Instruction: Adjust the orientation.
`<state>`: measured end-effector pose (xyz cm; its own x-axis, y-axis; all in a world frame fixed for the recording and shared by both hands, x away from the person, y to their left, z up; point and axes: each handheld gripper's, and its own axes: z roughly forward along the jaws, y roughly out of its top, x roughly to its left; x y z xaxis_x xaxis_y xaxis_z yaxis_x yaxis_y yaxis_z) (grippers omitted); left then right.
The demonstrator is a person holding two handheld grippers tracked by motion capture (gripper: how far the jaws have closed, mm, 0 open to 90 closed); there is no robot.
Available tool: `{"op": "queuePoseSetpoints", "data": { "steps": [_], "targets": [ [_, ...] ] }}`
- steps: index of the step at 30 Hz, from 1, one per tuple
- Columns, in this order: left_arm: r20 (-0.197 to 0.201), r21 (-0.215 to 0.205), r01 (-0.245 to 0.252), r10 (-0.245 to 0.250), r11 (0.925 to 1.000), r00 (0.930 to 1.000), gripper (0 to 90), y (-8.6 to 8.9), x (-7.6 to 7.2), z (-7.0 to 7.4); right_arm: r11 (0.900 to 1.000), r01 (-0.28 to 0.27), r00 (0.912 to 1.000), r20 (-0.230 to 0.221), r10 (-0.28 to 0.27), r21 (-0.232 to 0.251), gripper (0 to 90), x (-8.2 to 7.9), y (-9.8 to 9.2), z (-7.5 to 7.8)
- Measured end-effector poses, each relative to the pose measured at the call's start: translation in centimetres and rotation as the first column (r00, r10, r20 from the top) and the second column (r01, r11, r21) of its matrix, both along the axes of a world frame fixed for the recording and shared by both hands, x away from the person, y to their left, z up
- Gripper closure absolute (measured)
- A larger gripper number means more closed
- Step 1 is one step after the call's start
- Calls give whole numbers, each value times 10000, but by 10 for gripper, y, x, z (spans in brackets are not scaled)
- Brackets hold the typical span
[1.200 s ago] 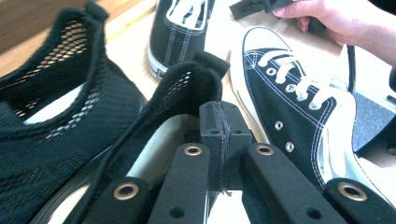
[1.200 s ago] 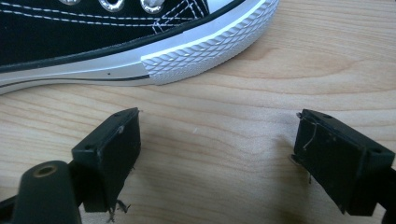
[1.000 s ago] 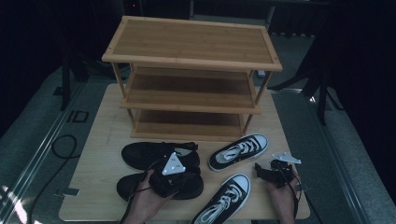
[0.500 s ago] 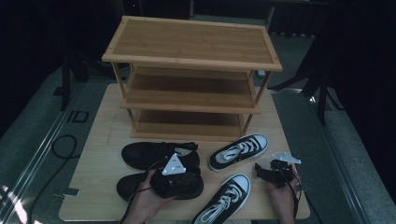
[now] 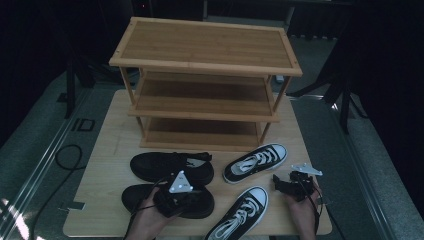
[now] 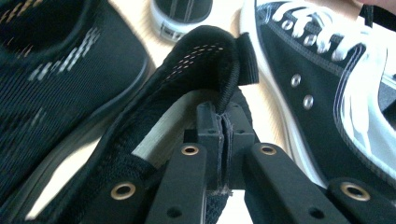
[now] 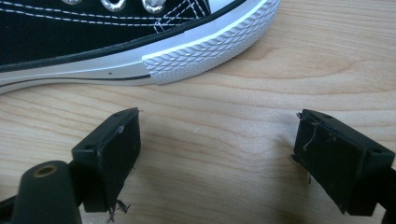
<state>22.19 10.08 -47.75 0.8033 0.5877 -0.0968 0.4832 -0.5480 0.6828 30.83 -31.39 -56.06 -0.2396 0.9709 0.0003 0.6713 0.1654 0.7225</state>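
Four shoes lie on the pale wooden table (image 5: 100, 150) in front of a three-tier bamboo shoe rack (image 5: 205, 50), which stands at twelve o'clock from the person's hands. Two are black mesh slip-on shoes, one behind the other at about ten o'clock on the table; two are black-and-white canvas sneakers to their right.

The left gripper (image 6: 223, 135) has just been closing, and its jaws now stand pinched together on the heel collar of the nearer black mesh shoe (image 6: 196, 60), with the fabric edge clamped between the pads. In the high view this gripper (image 5: 192, 192) sits on top of that shoe (image 5: 135, 195), the grey three-cornered plate (image 5: 180, 181) uppermost. The farther black mesh shoe (image 5: 165, 166) lies just beyond it at twelve o'clock, close beside it. The nearer canvas sneaker (image 5: 240, 212) lies just beside the held shoe at three o'clock, and its laces and eyelets crowd the right of the left gripper view.

The right gripper (image 7: 217, 154) rests low over bare wood, jaws wide apart with nothing between them. The ribbed white toe cap of a canvas sneaker lies at eleven o'clock from it, apart from both jaws. In the high view the farther canvas sneaker (image 5: 255, 162) lies at ten o'clock from this gripper (image 5: 280, 184).
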Motion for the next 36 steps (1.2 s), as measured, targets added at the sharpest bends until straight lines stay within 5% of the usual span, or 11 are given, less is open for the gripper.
{"op": "queuePoseSetpoints", "data": {
  "steps": [6,13,19,27,31,36],
  "targets": [
    [-71,195,-635,636,9978,9979,881,34,-3,1,10000,6,10000,1,-6,2,145,0,0,0],
    [-138,75,-1635,1636,9865,9864,880,65,3,0,10000,3,10000,2,-3,-1,145,0,0,0],
    [-211,-183,-1959,1956,9804,9805,872,67,7,1,10000,1,10000,1,-1,-2,145,0,0,0],
    [61,-949,-1531,1544,9836,9880,775,61,3,18,10000,1,10000,1,-1,2,145,0,0,0],
    [405,-1275,-2033,2099,9708,9769,724,70,0,30,10000,0,10000,0,0,1,145,0,0,0],
    [490,-1062,-2694,2757,9571,9600,764,88,-3,35,10000,0,10000,0,0,1,145,0,0,0]
  ]
}}
